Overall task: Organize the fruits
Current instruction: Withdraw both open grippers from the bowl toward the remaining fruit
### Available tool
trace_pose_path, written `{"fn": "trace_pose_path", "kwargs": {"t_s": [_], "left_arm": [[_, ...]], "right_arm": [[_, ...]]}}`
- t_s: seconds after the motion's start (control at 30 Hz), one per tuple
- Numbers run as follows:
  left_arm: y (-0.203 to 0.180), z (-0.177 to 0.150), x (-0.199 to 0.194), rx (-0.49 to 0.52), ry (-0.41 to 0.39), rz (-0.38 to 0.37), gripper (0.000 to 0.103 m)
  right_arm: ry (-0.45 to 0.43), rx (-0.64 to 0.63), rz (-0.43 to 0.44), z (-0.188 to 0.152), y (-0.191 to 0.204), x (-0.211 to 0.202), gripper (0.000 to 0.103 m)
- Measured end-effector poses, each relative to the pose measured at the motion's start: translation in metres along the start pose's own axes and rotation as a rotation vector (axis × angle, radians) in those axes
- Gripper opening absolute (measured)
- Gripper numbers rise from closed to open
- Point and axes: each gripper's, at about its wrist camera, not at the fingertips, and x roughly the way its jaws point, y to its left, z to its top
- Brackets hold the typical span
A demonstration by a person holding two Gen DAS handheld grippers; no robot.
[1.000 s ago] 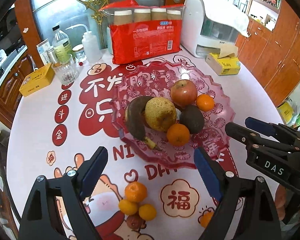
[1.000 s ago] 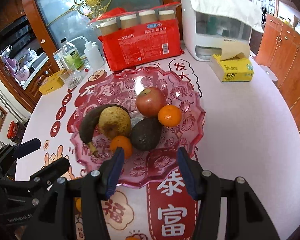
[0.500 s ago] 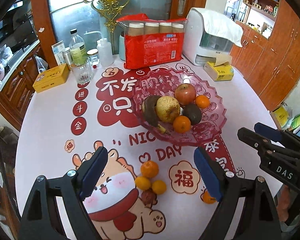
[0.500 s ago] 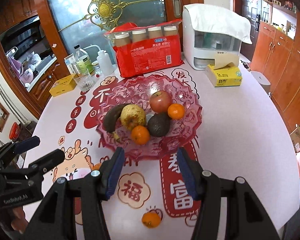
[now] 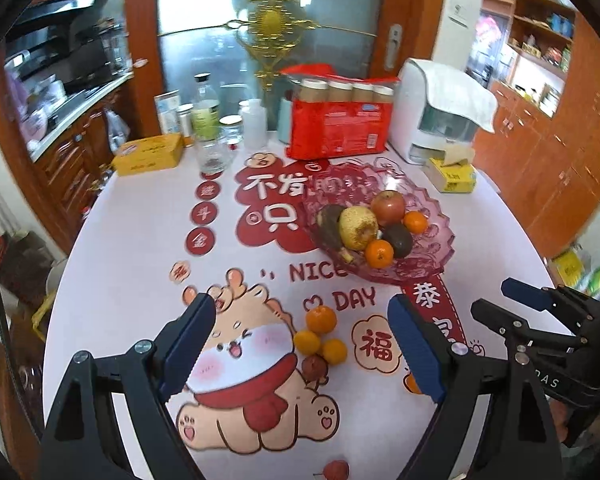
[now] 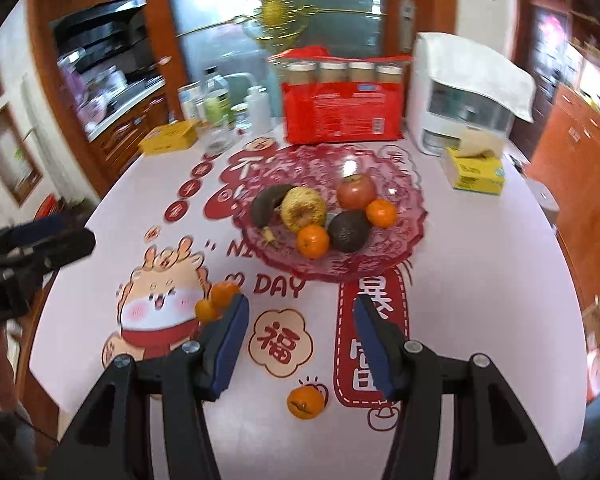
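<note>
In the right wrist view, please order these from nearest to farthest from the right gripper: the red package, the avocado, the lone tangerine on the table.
1. Lone tangerine, on the table just ahead of the right gripper.
2. Avocado, in the pink fruit plate, mid-table.
3. Red package, standing at the table's far edge.

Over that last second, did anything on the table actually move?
Only the grippers: both pulled back from the plate, so loose oranges came into view. The left gripper and right gripper stayed open and empty. The fruit kept its place.
</note>
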Motion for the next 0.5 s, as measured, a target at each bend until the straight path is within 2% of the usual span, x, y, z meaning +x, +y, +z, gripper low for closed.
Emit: {"fn": "trace_pose_path", "kwargs": {"t_s": [0.2,0.33,0.5], "left_arm": [[-0.001,-0.053,0.01,-0.074,0.062,0.047,0.087],[-0.008,-0.091,0.026,-0.12,0.12,0.074,0.087],[-0.017,-0.13,0.04,-0.157,0.152,0.093,0.087]], "right_arm": [[0.017,-0.141,0.07,-0.016,0.003,0.008,0.055],[0.054,-0.184,0.121,-0.031,-0.001,0.019,0.055],[0.107,-0.218,0.16,-0.052,-0.012,0.037,0.055]]}}
